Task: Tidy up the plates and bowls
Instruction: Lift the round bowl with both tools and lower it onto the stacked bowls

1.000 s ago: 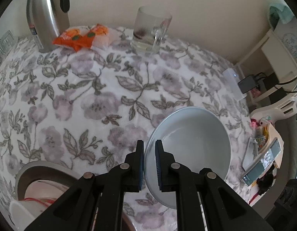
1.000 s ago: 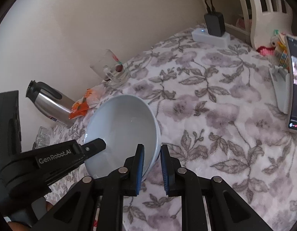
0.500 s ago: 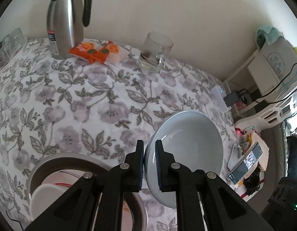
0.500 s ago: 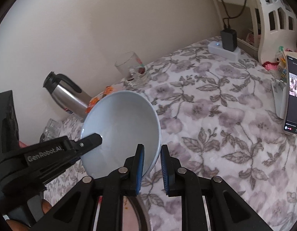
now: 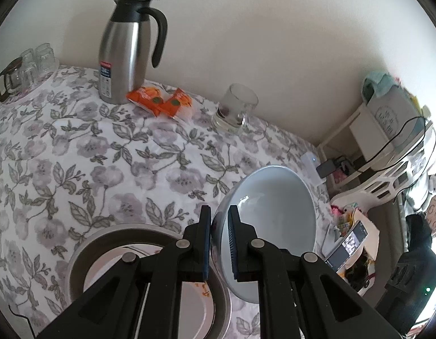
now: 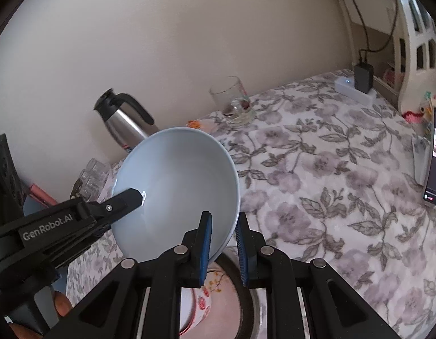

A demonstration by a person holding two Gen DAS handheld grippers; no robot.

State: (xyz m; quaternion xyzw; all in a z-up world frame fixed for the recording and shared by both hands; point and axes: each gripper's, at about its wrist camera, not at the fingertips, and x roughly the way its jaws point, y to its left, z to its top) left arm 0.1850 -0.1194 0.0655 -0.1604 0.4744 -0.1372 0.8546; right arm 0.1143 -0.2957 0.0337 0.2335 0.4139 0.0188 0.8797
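A pale blue bowl (image 5: 271, 220) is held tilted in the air by both grippers, above the table. My left gripper (image 5: 219, 243) is shut on its near rim; in the right wrist view the same bowl (image 6: 178, 186) shows with the left gripper's fingers (image 6: 127, 200) clamped on its left edge. My right gripper (image 6: 223, 250) is shut on the bowl's lower right rim. Below sits a metal basin (image 5: 85, 254) holding a white plate (image 5: 195, 308) with a floral print, also seen under the bowl in the right wrist view (image 6: 206, 299).
A steel thermos jug (image 5: 124, 53), orange snack packets (image 5: 158, 101) and a glass mug (image 5: 234, 110) stand along the wall on the floral tablecloth (image 5: 104, 152). Small glasses (image 5: 28, 67) stand at the far left. A phone (image 6: 435, 158) and a charger (image 6: 359, 84) are at the right.
Both grippers have lifted the bowl higher and pulled it back over the metal basin. The thermos and more of the basin have come into view.
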